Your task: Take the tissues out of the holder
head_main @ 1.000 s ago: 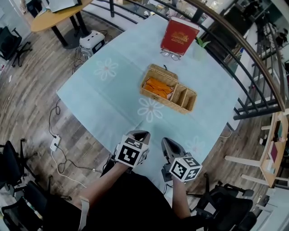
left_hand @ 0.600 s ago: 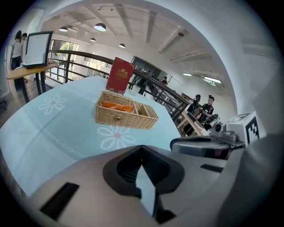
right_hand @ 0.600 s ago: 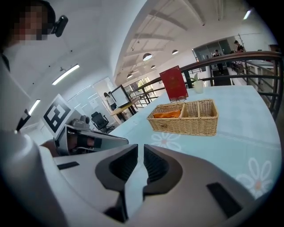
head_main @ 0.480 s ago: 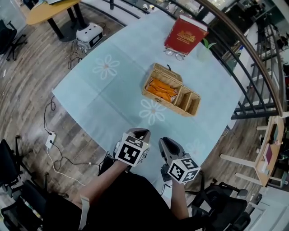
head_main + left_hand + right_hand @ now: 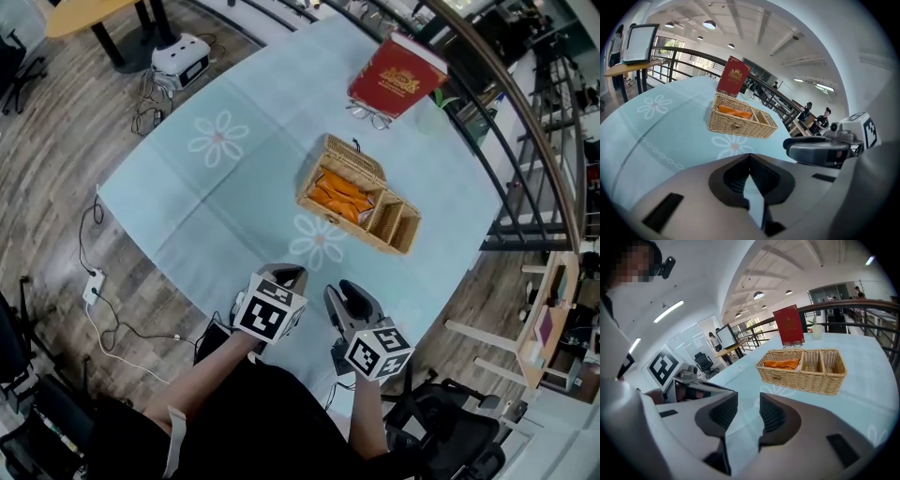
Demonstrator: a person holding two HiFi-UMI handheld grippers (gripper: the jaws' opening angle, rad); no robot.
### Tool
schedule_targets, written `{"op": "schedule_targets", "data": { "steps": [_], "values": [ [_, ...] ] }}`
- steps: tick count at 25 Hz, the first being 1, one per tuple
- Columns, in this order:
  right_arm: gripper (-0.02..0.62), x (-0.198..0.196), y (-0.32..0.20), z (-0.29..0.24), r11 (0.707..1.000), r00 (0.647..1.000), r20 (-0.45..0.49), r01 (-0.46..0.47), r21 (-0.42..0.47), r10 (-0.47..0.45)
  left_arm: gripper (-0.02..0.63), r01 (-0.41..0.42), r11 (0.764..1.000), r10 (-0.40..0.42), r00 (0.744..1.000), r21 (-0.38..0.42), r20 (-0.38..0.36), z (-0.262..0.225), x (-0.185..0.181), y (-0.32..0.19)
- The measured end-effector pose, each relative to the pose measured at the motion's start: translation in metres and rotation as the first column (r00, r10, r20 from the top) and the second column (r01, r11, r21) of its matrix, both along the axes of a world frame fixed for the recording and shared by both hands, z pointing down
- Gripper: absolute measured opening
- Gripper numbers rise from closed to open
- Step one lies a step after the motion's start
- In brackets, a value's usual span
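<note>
Your left gripper (image 5: 285, 275) hangs over the near edge of the table (image 5: 216, 202), just beside your right gripper (image 5: 343, 292). Both are well short of the basket (image 5: 327, 217).

In the left gripper view, your left gripper (image 5: 750, 157) has its jaws pressed together with nothing between them. In the right gripper view, your right gripper (image 5: 749, 409) has its jaws apart and opening. Only the cloth shows through the gap, so it holds nothing.

The basket sits near the middle of the table, set at an angle to you. It has one large compartment and two narrow ones side by side at its right end. The tissues (image 5: 339, 194) are orange and lie flat in the large compartment, below the rim. The two narrow compartments look bare.

From the left gripper, the basket (image 5: 737, 128) is ahead and a little to the left, with the tissues (image 5: 736, 111) showing over its front wall. From the right gripper, the basket (image 5: 802, 378) is ahead and to the right, with the tissues (image 5: 782, 363) at its left end.

Beyond the basket a red book (image 5: 396, 75) stands at the far edge. Glasses (image 5: 367, 114) lie just in front of it and a cup (image 5: 816, 331) stands beside it.
</note>
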State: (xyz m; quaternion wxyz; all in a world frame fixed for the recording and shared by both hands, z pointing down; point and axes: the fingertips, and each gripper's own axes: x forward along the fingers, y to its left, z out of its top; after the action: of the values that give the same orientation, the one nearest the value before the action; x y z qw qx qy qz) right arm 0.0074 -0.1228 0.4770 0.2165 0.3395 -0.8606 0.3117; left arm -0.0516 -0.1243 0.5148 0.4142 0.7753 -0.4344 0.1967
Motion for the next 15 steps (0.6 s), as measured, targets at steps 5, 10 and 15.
{"op": "schedule_targets", "data": {
  "steps": [5,10,15],
  "values": [
    [0.15,-0.009,-0.017,0.0,0.999,0.998,-0.07,0.012,0.043,-0.009,0.006,-0.005,1.0,0.005,1.0,-0.009,-0.012,0.014,-0.008,-0.014],
    [0.158,-0.017,-0.037,0.004,0.998,0.989,-0.145,0.027,0.06,-0.018,0.006,-0.022,1.0,0.022,1.0,0.0,0.02,0.021,-0.015,-0.031],
    [0.172,-0.028,-0.054,0.009,0.994,0.98,-0.188,0.082,0.067,-0.068,0.006,-0.009,1.0,0.009,1.0,-0.005,0.024,0.029,-0.028,-0.044]
  ]
}}
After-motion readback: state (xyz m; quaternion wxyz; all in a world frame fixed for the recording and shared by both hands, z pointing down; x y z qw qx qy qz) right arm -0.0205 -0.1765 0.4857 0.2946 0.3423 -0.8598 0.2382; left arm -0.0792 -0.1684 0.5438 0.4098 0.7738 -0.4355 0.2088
